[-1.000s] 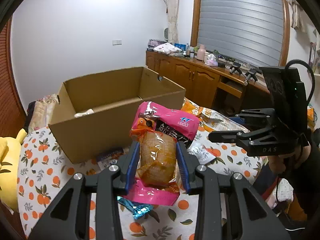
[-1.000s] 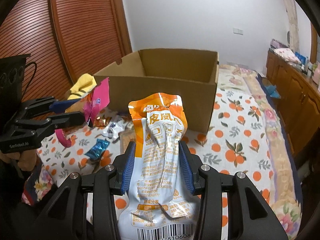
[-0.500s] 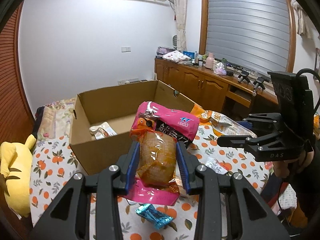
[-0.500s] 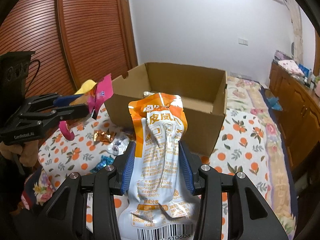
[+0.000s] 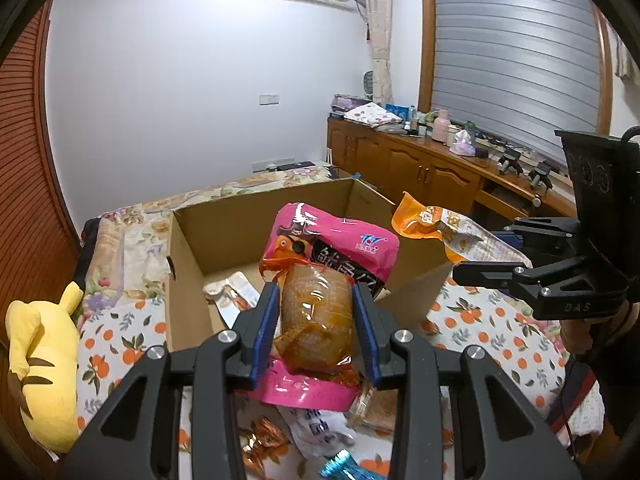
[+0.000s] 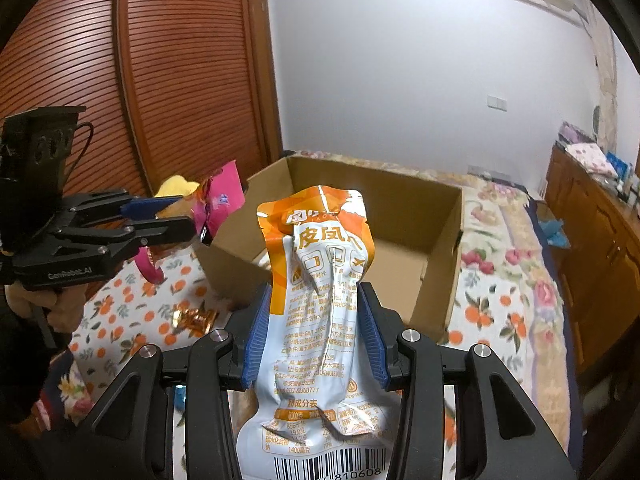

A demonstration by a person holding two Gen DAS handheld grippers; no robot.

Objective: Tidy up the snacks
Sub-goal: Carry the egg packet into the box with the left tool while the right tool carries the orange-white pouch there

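- Cardboard box (image 5: 192,264) stands on the bed (image 6: 500,320), far of both held packets.
- Plush toy (image 5: 40,360) lies left of the box.
- Wrapped candies (image 5: 260,444) lie near, before the box.
- A packet (image 5: 232,292) lies inside the box.

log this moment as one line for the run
left tool: shut on pink plastic snack pouch | right tool: shut on orange-white foil snack pouch | both near open brown cardboard box

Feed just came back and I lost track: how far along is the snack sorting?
Done: one white packet already lies in the cardboard box. In hand: the left gripper clamps a pink packet, the right gripper an orange-and-white packet, both raised near the box opening, neither released. Left: gold-wrapped candies and a blue-wrapped candy on the orange-print cloth.
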